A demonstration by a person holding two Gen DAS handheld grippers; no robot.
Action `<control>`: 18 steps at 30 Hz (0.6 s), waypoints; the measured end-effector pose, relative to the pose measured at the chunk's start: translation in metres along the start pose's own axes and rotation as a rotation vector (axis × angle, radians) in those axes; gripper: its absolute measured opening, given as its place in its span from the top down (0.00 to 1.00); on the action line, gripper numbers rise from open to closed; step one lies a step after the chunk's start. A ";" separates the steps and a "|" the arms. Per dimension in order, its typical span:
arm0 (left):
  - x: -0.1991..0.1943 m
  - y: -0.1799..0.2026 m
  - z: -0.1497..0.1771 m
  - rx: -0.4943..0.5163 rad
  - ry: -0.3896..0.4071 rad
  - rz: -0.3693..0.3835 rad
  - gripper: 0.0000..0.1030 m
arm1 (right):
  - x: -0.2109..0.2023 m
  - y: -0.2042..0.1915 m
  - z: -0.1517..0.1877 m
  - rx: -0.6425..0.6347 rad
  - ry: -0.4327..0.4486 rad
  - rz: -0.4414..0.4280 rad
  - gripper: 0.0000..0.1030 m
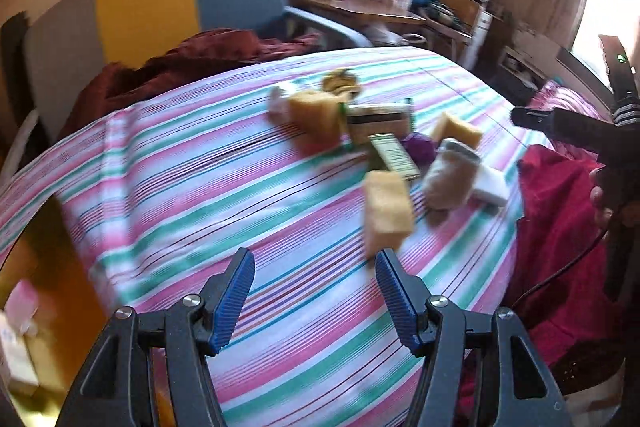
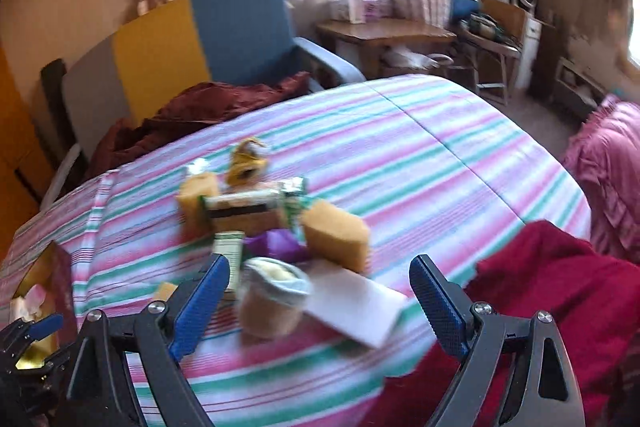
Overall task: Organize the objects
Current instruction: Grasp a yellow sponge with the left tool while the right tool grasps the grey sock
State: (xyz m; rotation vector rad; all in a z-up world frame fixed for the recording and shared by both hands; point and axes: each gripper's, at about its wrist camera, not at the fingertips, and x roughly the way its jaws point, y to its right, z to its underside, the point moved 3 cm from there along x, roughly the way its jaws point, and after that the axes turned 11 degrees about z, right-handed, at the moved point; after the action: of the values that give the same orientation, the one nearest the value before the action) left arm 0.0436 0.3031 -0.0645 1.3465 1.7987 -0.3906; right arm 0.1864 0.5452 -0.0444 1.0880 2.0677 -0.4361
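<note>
Both hand-held grippers, left (image 1: 315, 261) and right (image 2: 320, 269), gape wide, holding nothing. The objects lie heaped on the striped bed (image 1: 200, 195): sponges (image 1: 387, 211), a jar (image 2: 274, 301) tipped against a white block (image 2: 354, 307) (views blurred). Closing on the jar could roll it off the soft bedding or scatter its neighbours.

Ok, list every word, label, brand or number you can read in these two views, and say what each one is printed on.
None can be read.
Green-edged box: white label with dark lines of print, too blurred.
Long wrapped packet: dark band and pale printing, blurred.
Packages on the far table: too small and overexposed.
Lidded cup, sponges, white block: no print visible.
</note>
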 end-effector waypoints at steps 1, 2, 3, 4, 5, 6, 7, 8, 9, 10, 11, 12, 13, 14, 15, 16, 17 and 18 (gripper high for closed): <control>0.007 0.005 -0.004 0.010 -0.004 0.006 0.38 | 0.004 0.005 0.001 0.004 -0.013 0.009 0.11; 0.012 0.009 -0.005 0.020 -0.008 0.010 0.38 | 0.006 0.008 0.002 0.008 -0.023 0.015 0.11; 0.019 0.013 -0.008 0.026 -0.020 0.010 0.38 | 0.009 0.013 0.004 0.011 -0.034 0.023 0.11; 0.027 0.017 -0.009 0.037 -0.034 0.017 0.38 | 0.013 0.015 0.005 0.009 -0.045 0.028 0.11; 0.033 0.022 -0.011 0.050 -0.045 0.018 0.38 | 0.017 0.017 0.006 0.009 -0.053 0.032 0.11; 0.041 0.024 -0.012 0.057 -0.061 0.006 0.38 | 0.019 0.017 0.008 0.011 -0.061 0.030 0.11; 0.048 0.026 -0.015 0.059 -0.071 0.009 0.39 | 0.022 0.017 0.008 0.013 -0.070 0.027 0.11; 0.052 0.027 -0.016 0.060 -0.071 0.017 0.39 | 0.023 0.018 0.009 0.013 -0.076 0.024 0.11; 0.057 0.028 -0.019 0.059 -0.073 0.011 0.39 | 0.025 0.017 0.011 0.005 -0.080 0.020 0.11; 0.060 0.028 -0.020 0.061 -0.078 0.007 0.39 | 0.027 0.016 0.012 -0.006 -0.086 0.017 0.11; 0.064 0.030 -0.022 0.067 -0.084 0.011 0.39 | 0.031 0.014 0.014 -0.023 -0.104 0.012 0.11; 0.068 0.031 -0.024 0.076 -0.087 0.009 0.39 | 0.034 0.013 0.016 -0.026 -0.112 0.008 0.11; 0.071 0.031 -0.025 0.079 -0.093 0.004 0.39 | 0.037 0.011 0.018 -0.028 -0.121 -0.008 0.11; 0.074 0.032 -0.026 0.079 -0.098 0.004 0.39 | 0.038 0.009 0.019 -0.033 -0.127 -0.029 0.11; 0.079 0.031 -0.026 0.077 -0.104 0.005 0.39 | 0.038 0.005 0.020 -0.041 -0.132 -0.056 0.11; 0.082 0.029 -0.027 0.074 -0.108 0.000 0.40 | 0.038 0.001 0.021 -0.051 -0.135 -0.080 0.11; 0.086 0.028 -0.026 0.071 -0.111 -0.001 0.41 | 0.039 -0.004 0.022 -0.067 -0.137 -0.096 0.11; 0.090 0.026 -0.026 0.065 -0.116 0.011 0.48 | 0.041 -0.011 0.022 -0.087 -0.137 -0.101 0.12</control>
State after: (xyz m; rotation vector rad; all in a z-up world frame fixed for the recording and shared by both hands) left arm 0.0489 0.3878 -0.1123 1.3497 1.6947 -0.5146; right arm 0.1727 0.5481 -0.0902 0.8815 2.0069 -0.4528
